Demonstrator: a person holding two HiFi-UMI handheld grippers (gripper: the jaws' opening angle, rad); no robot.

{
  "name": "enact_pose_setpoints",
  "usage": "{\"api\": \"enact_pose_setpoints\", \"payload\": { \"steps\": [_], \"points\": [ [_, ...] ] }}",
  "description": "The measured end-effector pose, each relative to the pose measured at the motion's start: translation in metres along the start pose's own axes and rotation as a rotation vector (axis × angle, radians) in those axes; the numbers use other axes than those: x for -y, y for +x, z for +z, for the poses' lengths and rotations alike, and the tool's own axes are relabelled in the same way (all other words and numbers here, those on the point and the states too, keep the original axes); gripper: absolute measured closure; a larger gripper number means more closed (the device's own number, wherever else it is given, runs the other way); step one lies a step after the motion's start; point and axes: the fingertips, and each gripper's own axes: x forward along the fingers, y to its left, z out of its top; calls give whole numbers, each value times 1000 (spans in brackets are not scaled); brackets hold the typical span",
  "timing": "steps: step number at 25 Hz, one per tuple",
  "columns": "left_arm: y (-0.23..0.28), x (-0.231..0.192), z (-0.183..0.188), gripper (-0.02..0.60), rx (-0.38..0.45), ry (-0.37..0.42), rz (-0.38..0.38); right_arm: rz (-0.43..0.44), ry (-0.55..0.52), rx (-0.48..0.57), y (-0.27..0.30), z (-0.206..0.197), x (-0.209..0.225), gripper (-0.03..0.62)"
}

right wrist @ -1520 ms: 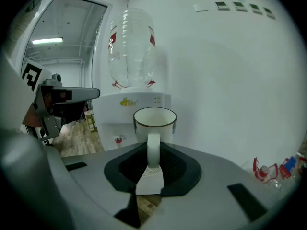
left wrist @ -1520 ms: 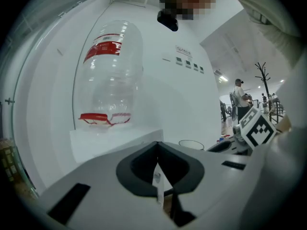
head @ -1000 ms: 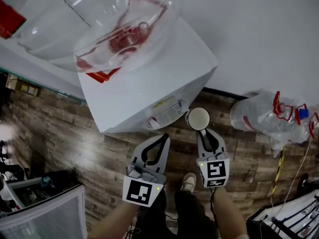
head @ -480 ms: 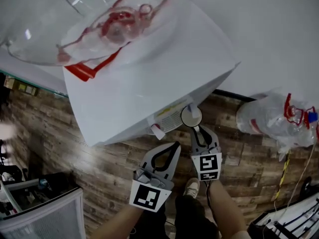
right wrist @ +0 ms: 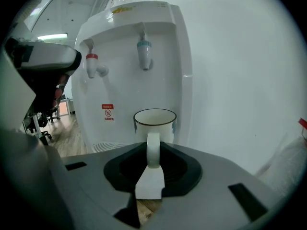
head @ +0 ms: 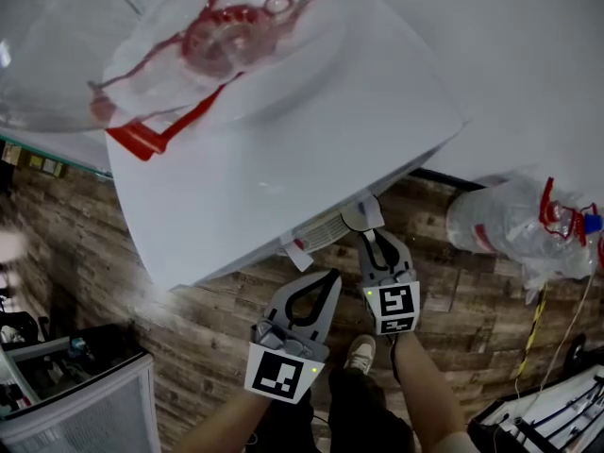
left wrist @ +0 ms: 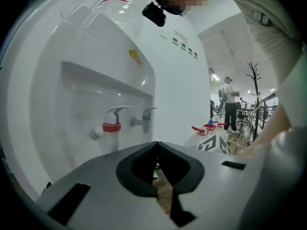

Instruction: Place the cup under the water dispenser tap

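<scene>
A white cup with a dark rim hangs upright in front of the white water dispenser. It is below and slightly right of the blue tap; the red tap is further left. My right gripper is shut on the cup's handle; its jaws have just been opening slightly, with the handle still between them. In the head view the cup is half hidden by the dispenser's top edge, ahead of the right gripper. My left gripper is shut and empty, left of and behind the right.
A round drip grille lies at the dispenser's base. A big clear water bottle lies on the wood floor at the right. A storage bin stands at lower left. People stand far off in the room.
Both grippers have sunk and moved toward the dispenser. The cup's mouth, fully visible before, now sits partly under the dispenser's top edge in the head view.
</scene>
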Motion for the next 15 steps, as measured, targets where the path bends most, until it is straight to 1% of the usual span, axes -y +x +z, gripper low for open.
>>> {"api": "enact_pose_setpoints", "payload": {
  "steps": [3,6,7,12,15],
  "points": [
    [3,1,0,577,-5,-5,-5,19,-7,1,0,-1,-1,516],
    [3,1,-2,575,-9,-13,-8,60,17,3,-1,-1,-8,433],
    [3,1,-3,575,-11,-18,-9,64,21,4,-1,-1,-9,422],
    [1,0,-7,576,-19,-25,-16,47,40,4,-3,-3,-10,405],
    [1,0,-8,576,-18,-22,-19,51,90,2,-3,-3,-5,395]
  ]
}}
